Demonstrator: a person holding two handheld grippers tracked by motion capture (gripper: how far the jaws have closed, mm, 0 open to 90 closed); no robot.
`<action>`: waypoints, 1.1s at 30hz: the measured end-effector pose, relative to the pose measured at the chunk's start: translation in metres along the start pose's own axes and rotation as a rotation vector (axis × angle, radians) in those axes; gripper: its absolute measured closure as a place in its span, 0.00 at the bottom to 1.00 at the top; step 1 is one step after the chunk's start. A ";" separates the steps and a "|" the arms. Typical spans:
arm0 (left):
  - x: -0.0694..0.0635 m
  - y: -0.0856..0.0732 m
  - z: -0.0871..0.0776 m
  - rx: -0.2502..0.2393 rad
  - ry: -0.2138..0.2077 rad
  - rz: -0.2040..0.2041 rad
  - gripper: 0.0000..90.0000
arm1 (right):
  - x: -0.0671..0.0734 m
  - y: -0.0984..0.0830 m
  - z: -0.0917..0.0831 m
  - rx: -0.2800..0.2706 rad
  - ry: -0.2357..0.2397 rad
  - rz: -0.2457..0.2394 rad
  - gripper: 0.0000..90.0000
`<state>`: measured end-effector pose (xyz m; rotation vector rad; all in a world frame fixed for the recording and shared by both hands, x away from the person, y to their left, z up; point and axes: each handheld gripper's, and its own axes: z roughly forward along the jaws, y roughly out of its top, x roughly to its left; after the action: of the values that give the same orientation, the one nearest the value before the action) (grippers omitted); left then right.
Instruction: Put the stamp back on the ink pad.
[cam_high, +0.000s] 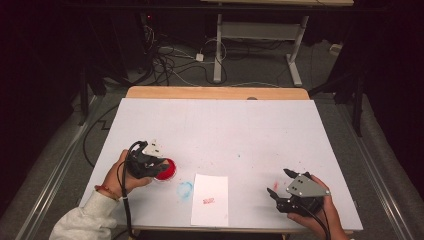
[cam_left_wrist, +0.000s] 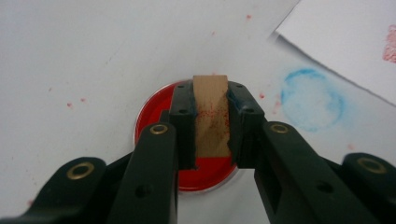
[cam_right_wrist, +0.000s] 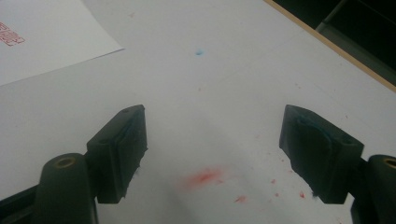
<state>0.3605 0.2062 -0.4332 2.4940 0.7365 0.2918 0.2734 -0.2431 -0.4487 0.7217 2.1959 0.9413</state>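
Note:
My left gripper (cam_left_wrist: 211, 119) is shut on a small wooden stamp block (cam_left_wrist: 211, 112), smeared with red ink, and holds it over the round red ink pad (cam_left_wrist: 156, 105). From above, that left gripper (cam_high: 159, 167) sits at the table's left front with the red ink pad (cam_high: 169, 171) partly under it. A white sheet of paper (cam_high: 210, 199) with a red stamp mark (cam_high: 208, 201) lies at the front middle. My right gripper (cam_right_wrist: 212, 154) is open over the bare table, nothing between its jaws; it rests at the front right (cam_high: 276, 186).
The white tabletop (cam_high: 225, 130) carries a blue ring stain (cam_high: 185, 189) beside the paper and red ink smudges (cam_right_wrist: 204, 177) near the right gripper. A wooden edge (cam_high: 215, 92) runs along the far side. Cables and desk legs lie on the floor beyond.

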 end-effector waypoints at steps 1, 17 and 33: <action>0.001 -0.001 0.001 0.005 -0.003 -0.001 0.81 | 0.000 0.000 0.000 0.001 0.001 0.000 0.26; 0.008 -0.004 0.015 0.059 -0.033 -0.031 0.80 | 0.001 -0.001 0.001 0.011 0.005 -0.007 0.26; 0.008 -0.004 0.016 0.064 -0.037 -0.033 0.81 | 0.002 -0.001 0.001 0.012 0.010 -0.011 0.26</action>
<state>0.3712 0.2067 -0.4487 2.5373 0.7826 0.2134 0.2729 -0.2421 -0.4504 0.7109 2.2135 0.9287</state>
